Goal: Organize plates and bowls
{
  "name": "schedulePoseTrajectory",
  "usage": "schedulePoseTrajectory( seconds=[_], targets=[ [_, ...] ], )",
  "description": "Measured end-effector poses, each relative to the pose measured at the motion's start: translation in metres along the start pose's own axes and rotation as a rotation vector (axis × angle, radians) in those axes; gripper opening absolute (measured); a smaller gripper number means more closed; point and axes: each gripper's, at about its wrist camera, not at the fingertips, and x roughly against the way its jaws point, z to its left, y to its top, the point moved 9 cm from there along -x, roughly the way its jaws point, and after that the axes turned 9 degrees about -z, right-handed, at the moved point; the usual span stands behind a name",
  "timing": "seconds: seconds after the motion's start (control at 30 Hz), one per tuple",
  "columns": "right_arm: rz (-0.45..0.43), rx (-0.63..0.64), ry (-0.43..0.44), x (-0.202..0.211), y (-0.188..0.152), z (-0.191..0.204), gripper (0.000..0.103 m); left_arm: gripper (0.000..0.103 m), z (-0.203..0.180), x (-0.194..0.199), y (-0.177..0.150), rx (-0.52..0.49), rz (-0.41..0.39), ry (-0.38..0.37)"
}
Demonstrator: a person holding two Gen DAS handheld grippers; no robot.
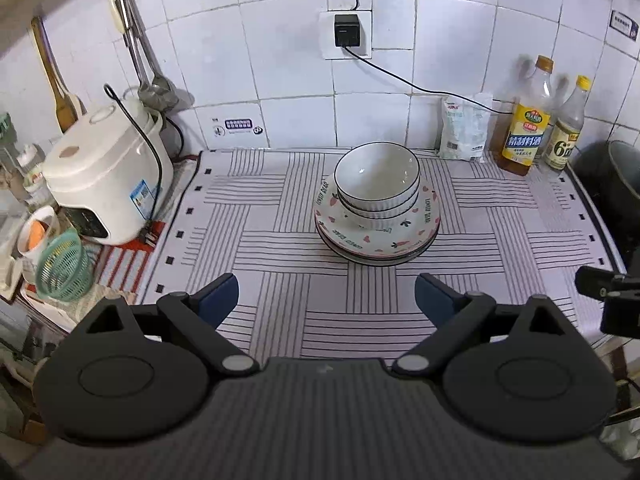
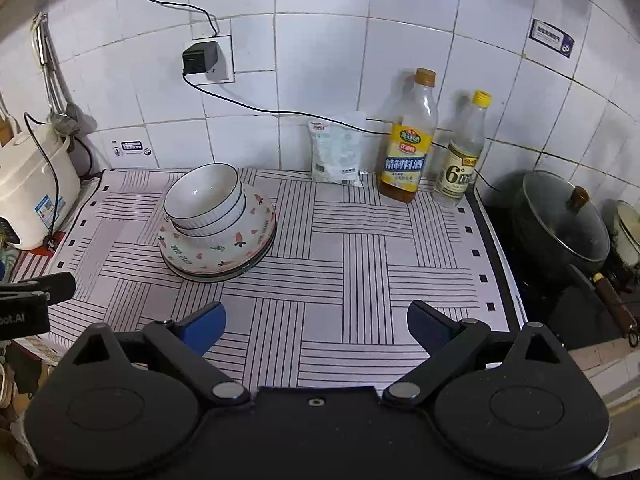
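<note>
Bowls [image 1: 377, 184] and plates [image 1: 376, 236] sit in one pile near the middle of the counter [image 1: 280, 320], a bit toward the back edge. Both grippers are well apart from that pile.

The left gripper [image 1: 326, 296] has its blue fingers [image 1: 218, 296] spread wide with nothing between them. It hangs over the front edge of the counter, and the pile is straight ahead of it. The right gripper [image 2: 316, 326] also has its fingers [image 2: 202, 328] spread wide and holds nothing. It hangs over the front edge too, and the pile is ahead and to its left.

In the pile, two white bowls with dark rims sit one inside the other. They rest on a plate with little red and green pictures, and more plates lie under that one.

Farther out, two bottles [image 2: 408, 140] and a white bag [image 2: 338, 150] stand along the back edge by the tiled wall. A white rice cooker [image 1: 108, 176] sits past the left edge, and a dark pot with a lid [image 2: 560, 220] sits past the right edge.

The stacking looks done or close to done, since nothing lies loose on the striped mat. If the pile must move, the next step calls for a careful pinch on a rim, so the bowls on top do not slide.
</note>
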Motion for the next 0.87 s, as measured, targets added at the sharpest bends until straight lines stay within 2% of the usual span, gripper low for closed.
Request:
schedulePoseTrajectory(
  seconds=[0.43, 0.67, 0.87],
  targets=[
    [-0.007, -0.004, -0.004, 0.004, -0.003, -0.008, 0.099, 0.096, -0.010, 0.009, 0.000, 0.029, -0.039, -0.064],
    [0.002, -0.015, 0.004, 0.005, -0.008, -0.011, 0.099, 0.096, -0.012, 0.008, -0.002, 0.059, -0.021, -0.060],
    [-0.003, -0.017, 0.005, 0.008, -0.010, -0.014, 0.099, 0.096, -0.014, 0.009, -0.002, 0.047, -0.015, -0.050]
  ],
)
